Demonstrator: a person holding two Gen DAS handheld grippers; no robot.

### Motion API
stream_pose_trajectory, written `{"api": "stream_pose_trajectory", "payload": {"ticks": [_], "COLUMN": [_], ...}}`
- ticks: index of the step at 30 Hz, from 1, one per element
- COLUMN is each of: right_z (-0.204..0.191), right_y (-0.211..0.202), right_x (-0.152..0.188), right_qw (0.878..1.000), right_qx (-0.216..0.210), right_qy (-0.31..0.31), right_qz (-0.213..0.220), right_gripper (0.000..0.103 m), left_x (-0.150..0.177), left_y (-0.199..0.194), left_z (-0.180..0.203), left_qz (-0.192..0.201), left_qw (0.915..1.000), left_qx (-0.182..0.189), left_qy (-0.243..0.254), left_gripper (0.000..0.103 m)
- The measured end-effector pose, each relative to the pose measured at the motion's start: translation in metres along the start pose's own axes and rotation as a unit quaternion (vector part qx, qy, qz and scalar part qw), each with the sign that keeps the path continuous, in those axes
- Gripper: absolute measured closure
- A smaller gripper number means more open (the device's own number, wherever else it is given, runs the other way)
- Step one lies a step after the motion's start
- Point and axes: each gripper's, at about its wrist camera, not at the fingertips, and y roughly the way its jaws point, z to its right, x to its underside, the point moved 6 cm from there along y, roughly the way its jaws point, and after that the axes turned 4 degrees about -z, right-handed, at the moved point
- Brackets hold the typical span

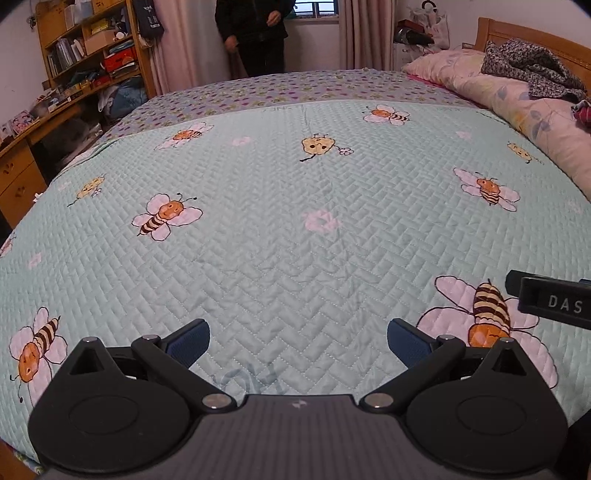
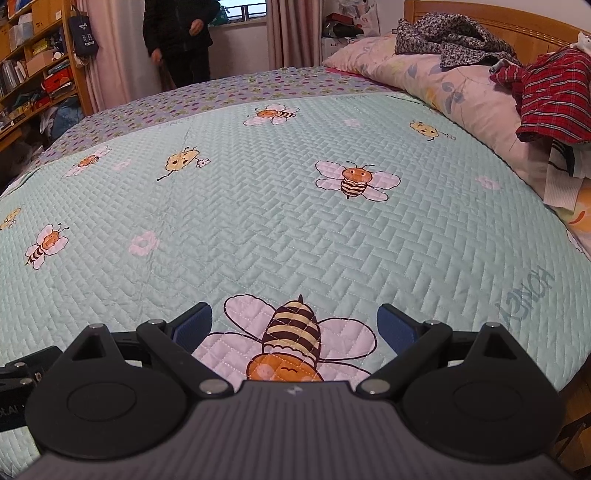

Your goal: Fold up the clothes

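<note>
Clothes lie heaped on the pillows at the head of the bed: a dark speckled garment [image 1: 532,68] [image 2: 450,38] and a red plaid shirt [image 2: 554,96], with a white striped piece [image 2: 563,177] under it. My left gripper [image 1: 298,345] hovers open over the mint bee-print quilt [image 1: 277,229], nothing between its blue pads. In the right wrist view my right gripper [image 2: 294,328] is open too, above a large bee on the quilt [image 2: 258,206]. A black part of the right gripper [image 1: 550,301] shows at the left view's right edge.
A person in dark clothes [image 1: 255,33] [image 2: 177,37] stands at the far side of the bed by the window. A wooden bookshelf and desk [image 1: 74,74] line the left wall. Long pink pillows [image 2: 461,96] and a wooden headboard [image 2: 498,26] bound the right.
</note>
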Motion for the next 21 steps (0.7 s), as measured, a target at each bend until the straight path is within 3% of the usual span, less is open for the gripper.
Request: {"api": "stream_pose_trajectory", "payload": {"ticks": [14, 21], "right_z": [-0.001, -0.002], "right_y": [-0.001, -0.004], "right_x": [0.0, 0.0], "right_qw": [1.0, 1.0], "right_qx": [-0.006, -0.01], "right_qy": [0.003, 0.004], "right_qz": [-0.002, 0.003], "right_gripper": [0.007, 0.007], "left_x": [-0.001, -0.001], "left_y": [-0.011, -0.01], "left_z": [0.006, 0.006], "left_qz": [0.003, -0.007], "left_qw": [0.9986, 0.999], "left_qx": [0.051, 0.043], "left_qy": [0.007, 0.013], "left_gripper": [0.001, 0.001]}}
